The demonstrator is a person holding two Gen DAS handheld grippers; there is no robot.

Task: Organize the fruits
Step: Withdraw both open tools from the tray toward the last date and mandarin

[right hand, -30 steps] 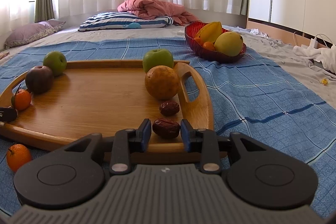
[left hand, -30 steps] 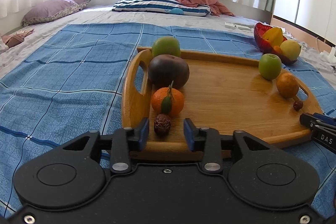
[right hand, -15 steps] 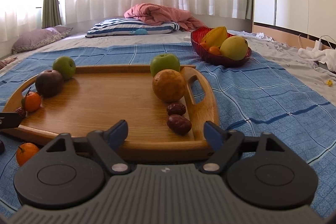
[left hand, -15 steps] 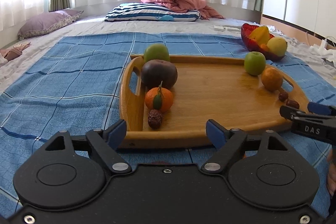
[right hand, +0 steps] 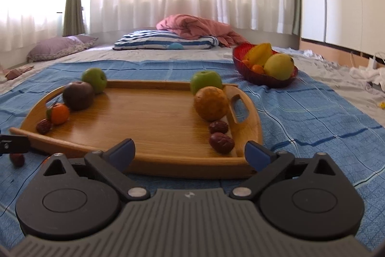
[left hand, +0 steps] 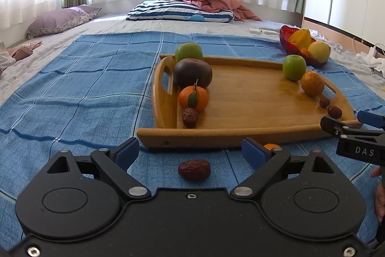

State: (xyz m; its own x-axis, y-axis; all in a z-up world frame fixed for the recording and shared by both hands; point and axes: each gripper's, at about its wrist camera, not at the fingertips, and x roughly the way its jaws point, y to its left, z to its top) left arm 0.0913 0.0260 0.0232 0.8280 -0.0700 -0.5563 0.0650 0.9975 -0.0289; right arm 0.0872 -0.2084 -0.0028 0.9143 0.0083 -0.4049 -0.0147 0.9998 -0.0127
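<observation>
Both grippers, left gripper (left hand: 190,152) and right gripper (right hand: 190,152), had just opened, fingers apart and empty. Fruits lined both ends of the wooden tray (left hand: 252,110); one loose jujube (left hand: 194,169) lay on the blue blanket (left hand: 79,93) under the left gripper. Risk: soft bedding could let it roll during pickup.

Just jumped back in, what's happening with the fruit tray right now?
A person holds two tongs in front of the wooden tray on the bed. Both tongs, left and right, have just been opening and hold nothing. Fruit lines both ends of the tray: by one handle a date in front of a tangerine, by the other two dates. One loose date lies on the blue blanket between the left tongs' fingers.
</observation>
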